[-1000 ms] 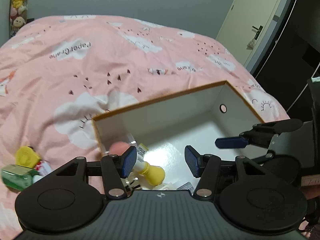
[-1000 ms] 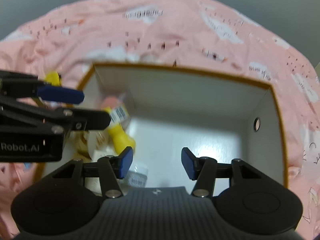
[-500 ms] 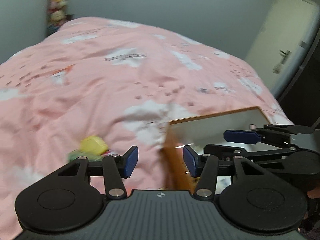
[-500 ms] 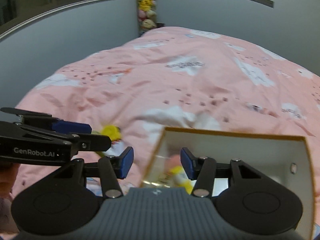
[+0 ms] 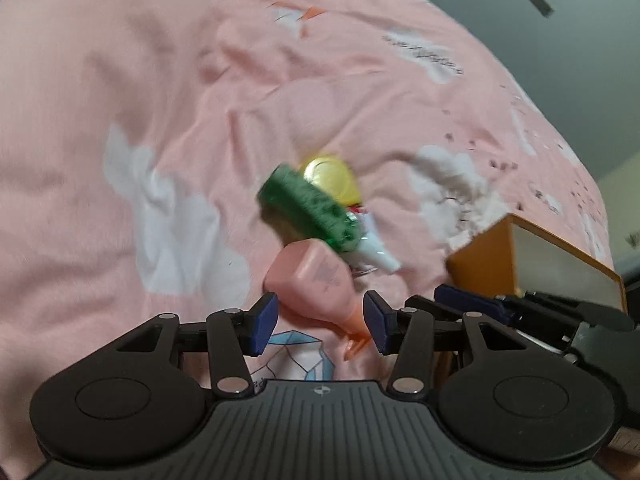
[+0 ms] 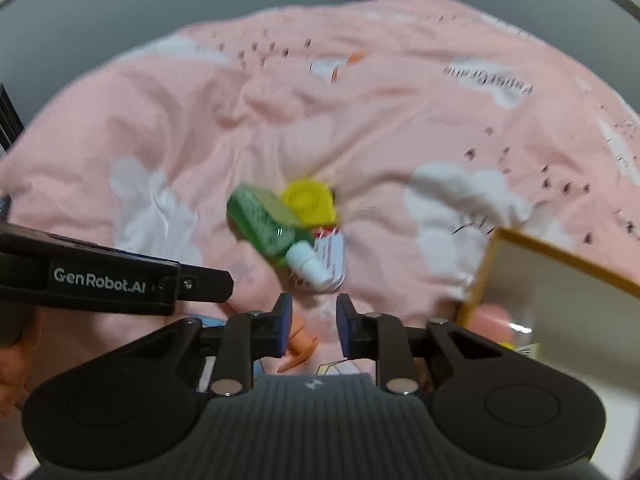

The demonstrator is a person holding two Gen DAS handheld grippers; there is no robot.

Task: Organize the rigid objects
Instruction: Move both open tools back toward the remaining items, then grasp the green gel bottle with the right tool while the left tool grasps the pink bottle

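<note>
Loose items lie in a pile on the pink blanket. A green bottle (image 5: 308, 208) with a white cap rests against a yellow round piece (image 5: 332, 176). Below them lies a pink bottle (image 5: 316, 280) with an orange nozzle. My left gripper (image 5: 320, 326) hangs over it, open, and the bottle's narrow end shows between the fingers without being pinched. The right wrist view shows the green bottle (image 6: 264, 224), the yellow piece (image 6: 308, 200) and a small red-and-white packet (image 6: 330, 256). My right gripper (image 6: 314, 324) sits just below them, its jaws closing with only blanket between them.
The orange-edged white box (image 5: 520, 256) stands at the right, also seen in the right wrist view (image 6: 560, 292) with items inside. A white card with blue line drawing (image 5: 300, 356) lies under the left gripper. Each gripper shows beside the other. Open blanket stretches left and beyond.
Both grippers swung left, away from over the box, and dropped toward the pile on the blanket. The right jaws have narrowed a lot; the left jaws only slightly.
</note>
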